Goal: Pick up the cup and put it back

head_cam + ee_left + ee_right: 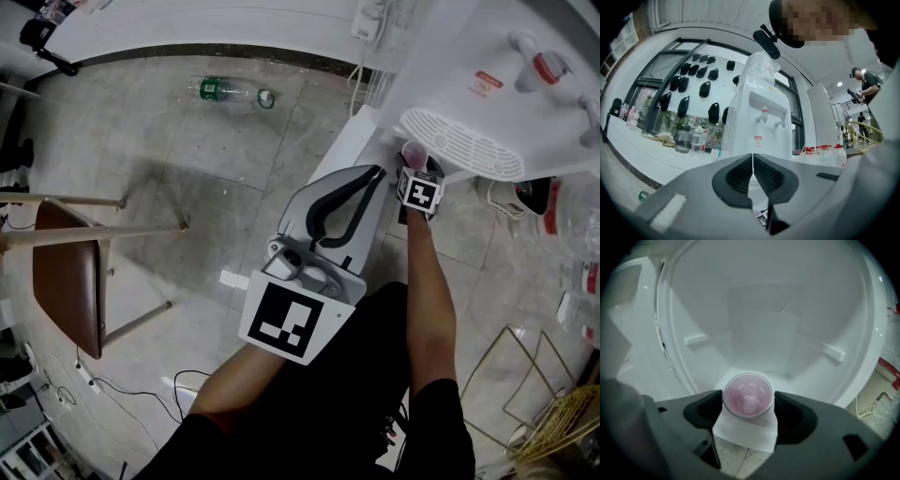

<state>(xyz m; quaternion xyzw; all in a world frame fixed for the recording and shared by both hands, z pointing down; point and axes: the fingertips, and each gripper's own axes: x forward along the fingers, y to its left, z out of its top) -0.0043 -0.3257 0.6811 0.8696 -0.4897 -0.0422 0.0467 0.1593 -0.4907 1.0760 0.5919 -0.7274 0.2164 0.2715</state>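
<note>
**Q:** As seen along its own jaws, what does the right gripper [748, 408] hold?

**A:** A pink translucent cup [749, 394], upright and clamped on both sides by the black pads. Behind it lies the white recess of the water dispenser [759, 329].

**Q:** What does the head view add?

**A:** Position. The cup sits just beside the front edge of the slotted drip tray [461, 142]; whether it rests on anything cannot be told.

**Q:** And the left gripper [753, 168]?

**A:** Its own view shows the jaws pressed together with nothing between them, aimed toward the dispenser's taps [765, 114]. Farther out, the head view shows a plastic bottle [234, 92] lying on the floor and a chair [66, 281], the latter in neither gripper view.
</note>
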